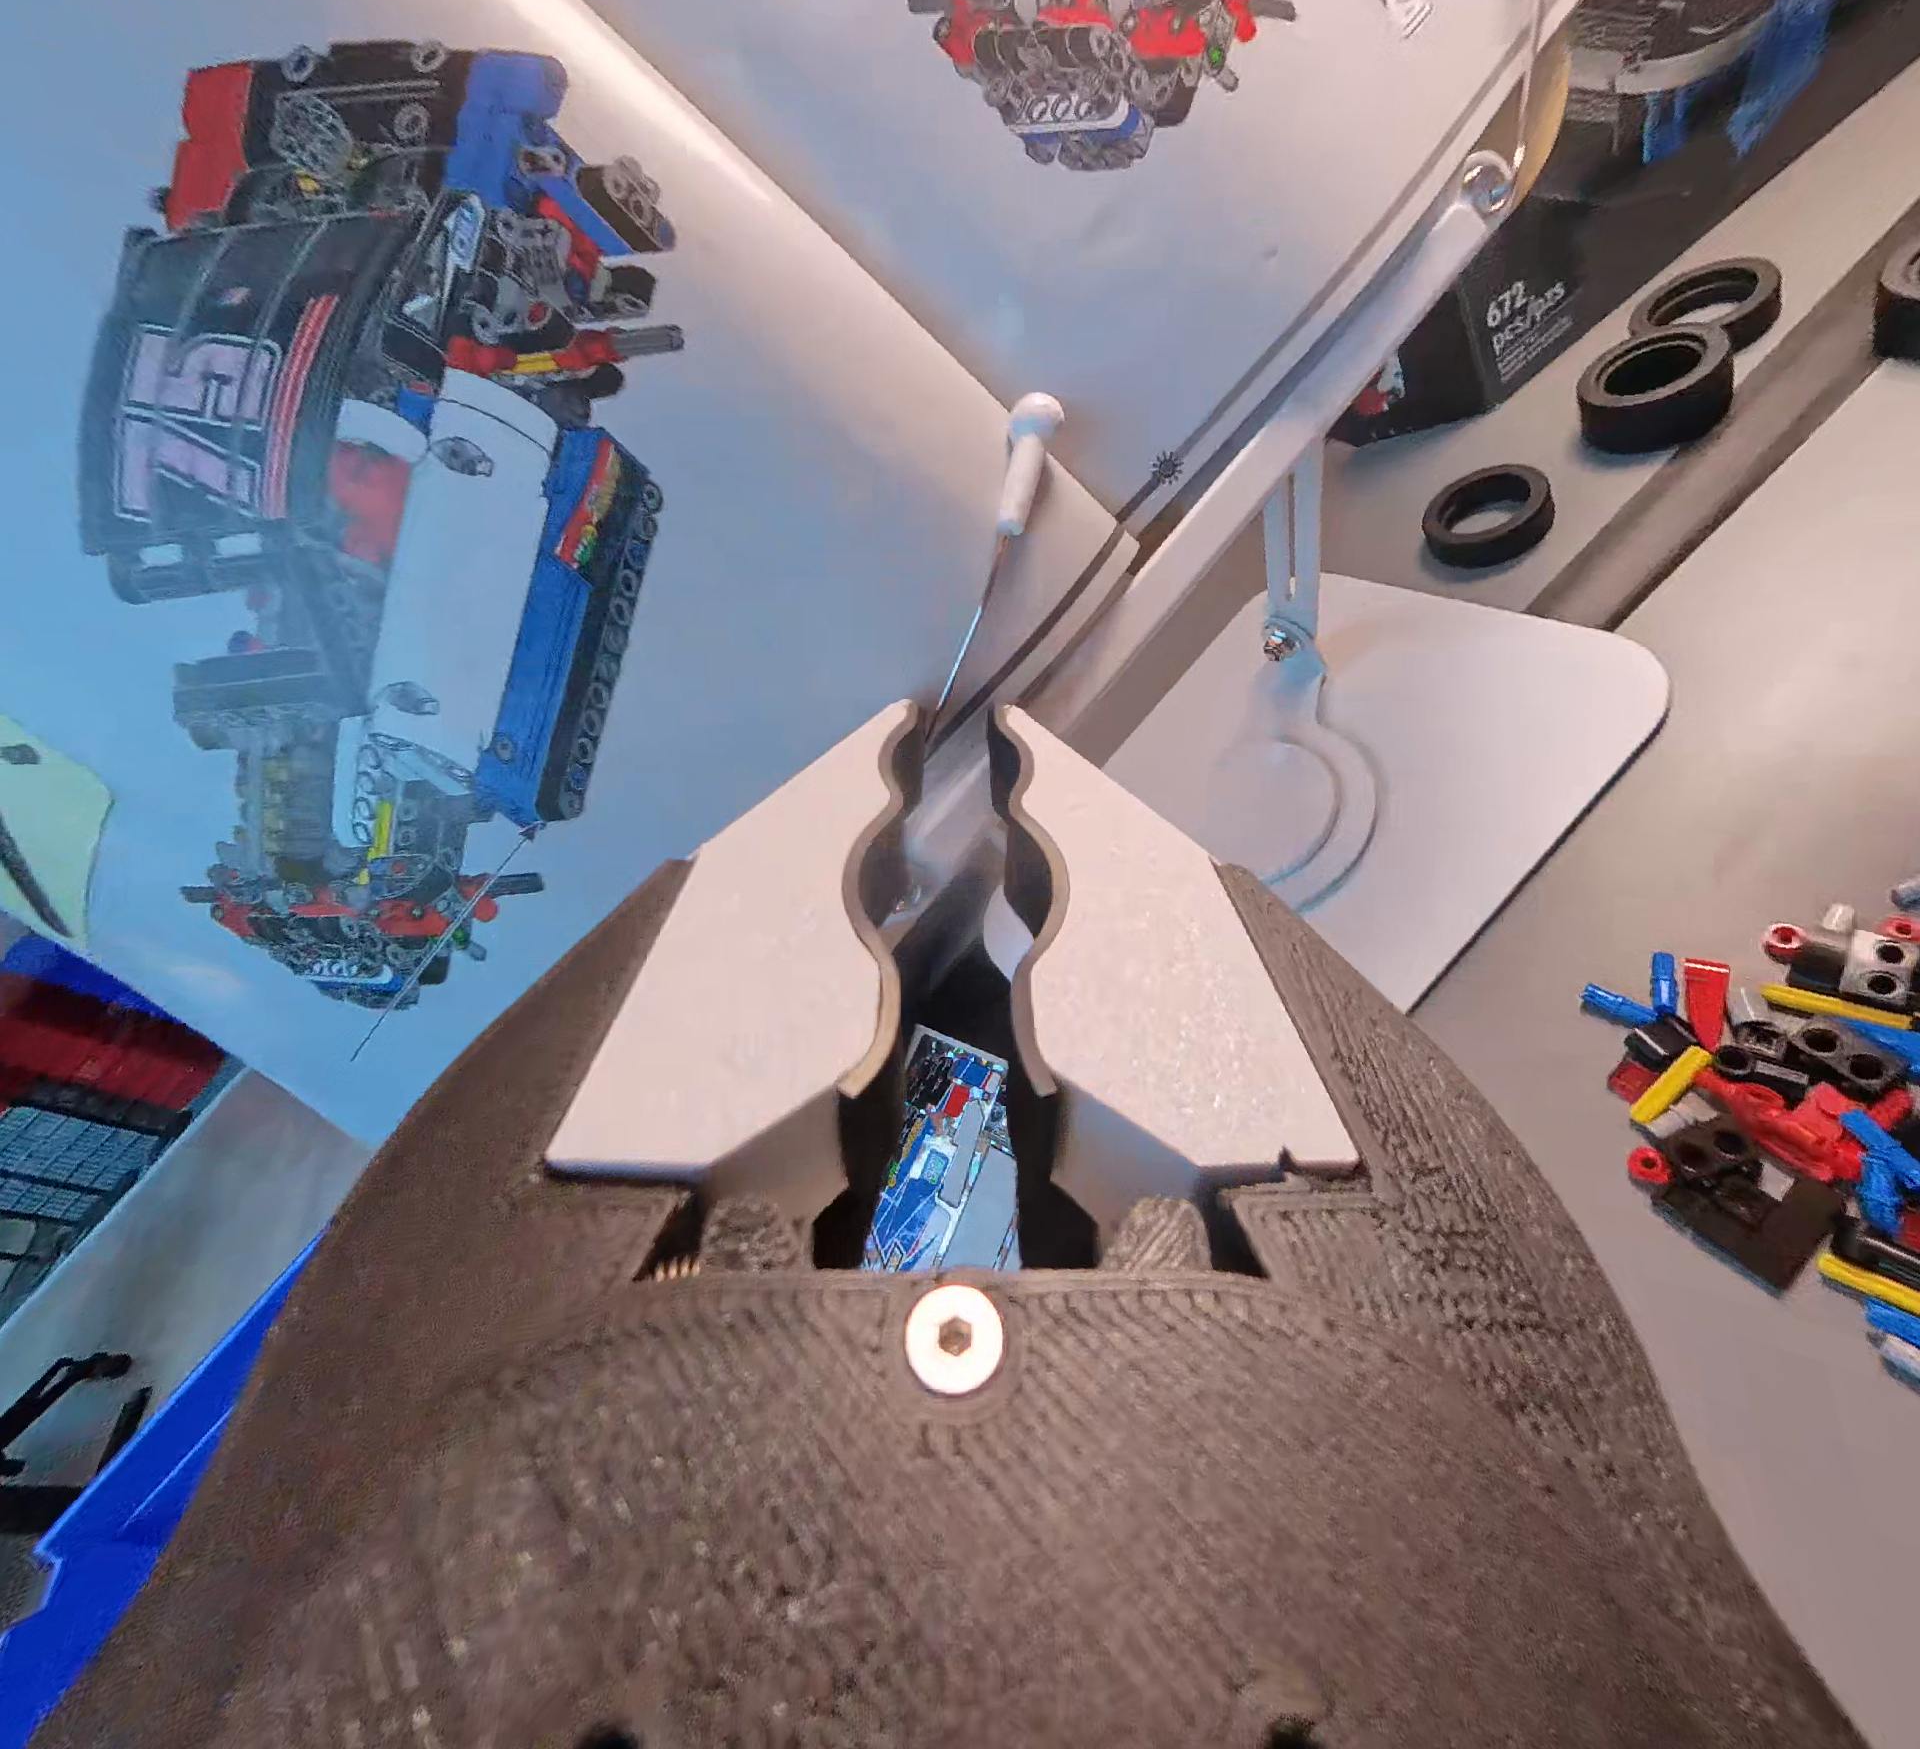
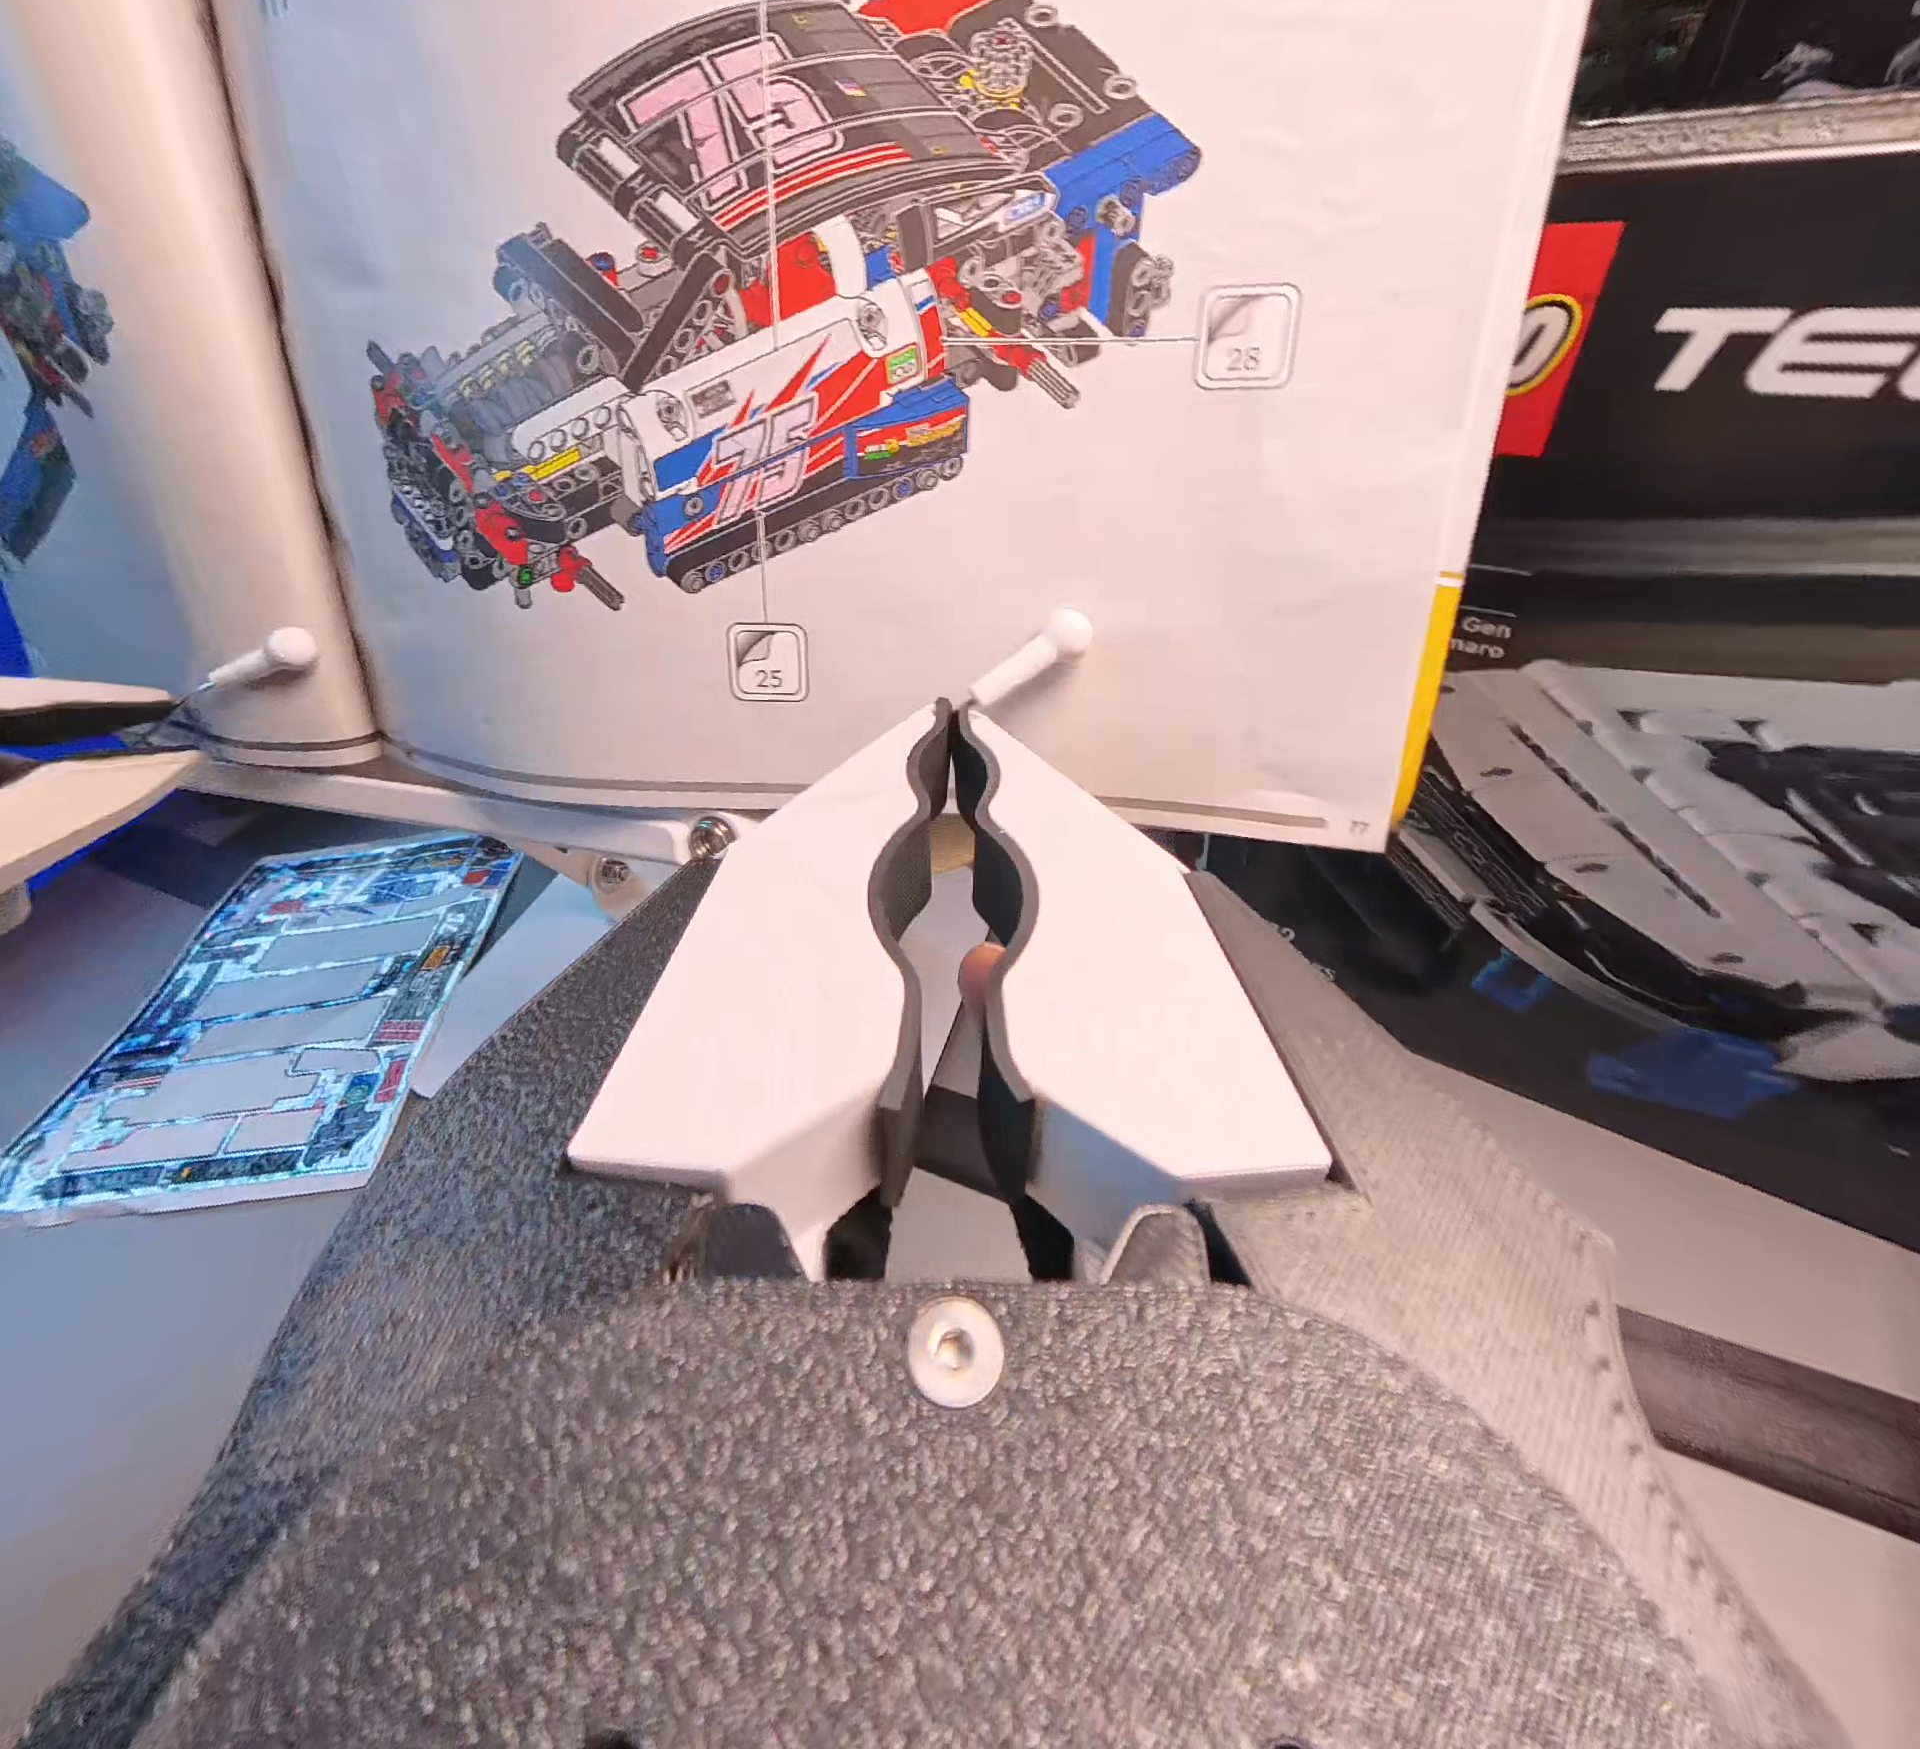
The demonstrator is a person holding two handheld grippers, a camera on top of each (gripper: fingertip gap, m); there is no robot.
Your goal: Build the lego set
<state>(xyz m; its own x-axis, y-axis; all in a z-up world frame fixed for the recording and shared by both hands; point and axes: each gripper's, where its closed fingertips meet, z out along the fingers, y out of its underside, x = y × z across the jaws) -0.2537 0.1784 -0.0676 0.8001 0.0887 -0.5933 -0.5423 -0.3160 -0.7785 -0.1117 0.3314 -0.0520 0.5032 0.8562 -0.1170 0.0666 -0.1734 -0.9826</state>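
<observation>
An open instruction booklet [image 2: 1039, 141] stands on a white book stand [image 1: 1455, 743] and shows pictures of a red, white, blue and black car. My left gripper [image 1: 958, 714] is at the booklet's bottom edge [image 1: 1049, 598], beside a white page clip [image 1: 1023, 452]. Its jaws are nearly closed, with the page edge running in between the tips. It also shows at the left edge of the right wrist view [image 2: 156, 733]. My right gripper [image 2: 951, 712] is shut and empty, just in front of the right page, next to the other clip [image 2: 1039, 650].
A pile of small loose lego pieces [image 1: 1787, 1128] lies on the grey table at the right. Black tyres [image 1: 1652, 390] lie behind the stand. The black set box [image 2: 1714, 504] stands right of the booklet. A sticker sheet [image 2: 260, 1024] lies on the table at the left. A blue bin [image 1: 156, 1439] is at the lower left. My right fingertips sit around 20 cm from my left ones.
</observation>
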